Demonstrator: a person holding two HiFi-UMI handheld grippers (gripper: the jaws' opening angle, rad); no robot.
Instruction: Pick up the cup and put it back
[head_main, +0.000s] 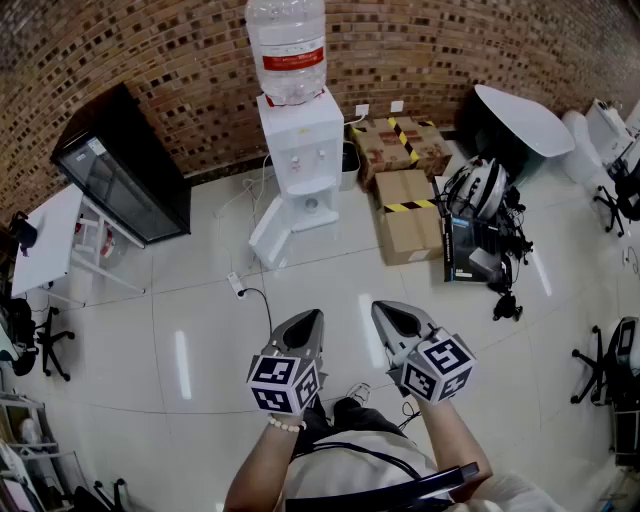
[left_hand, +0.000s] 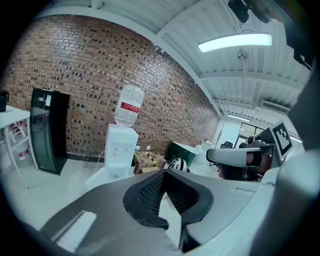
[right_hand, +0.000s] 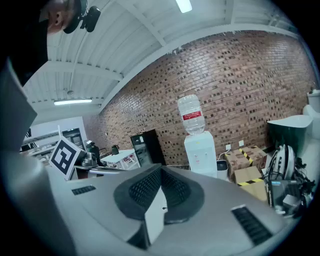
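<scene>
I cannot make out a cup in any view. A white water dispenser (head_main: 300, 150) with a clear bottle on top stands against the brick wall ahead; it also shows in the left gripper view (left_hand: 119, 152) and the right gripper view (right_hand: 200, 152). My left gripper (head_main: 312, 320) and right gripper (head_main: 386, 312) are held side by side at waist height, well short of the dispenser, both pointing toward it. Each has its jaws shut together with nothing between them, as the left gripper (left_hand: 167, 200) and right gripper (right_hand: 159, 192) show in their own views.
A black glass-door cabinet (head_main: 125, 180) stands left of the dispenser, with a white table (head_main: 45, 240) further left. Cardboard boxes (head_main: 410, 215), a helmet (head_main: 478, 188) and a tipped dark round table (head_main: 515, 125) lie to the right. A power strip (head_main: 237, 285) lies on the white tiled floor.
</scene>
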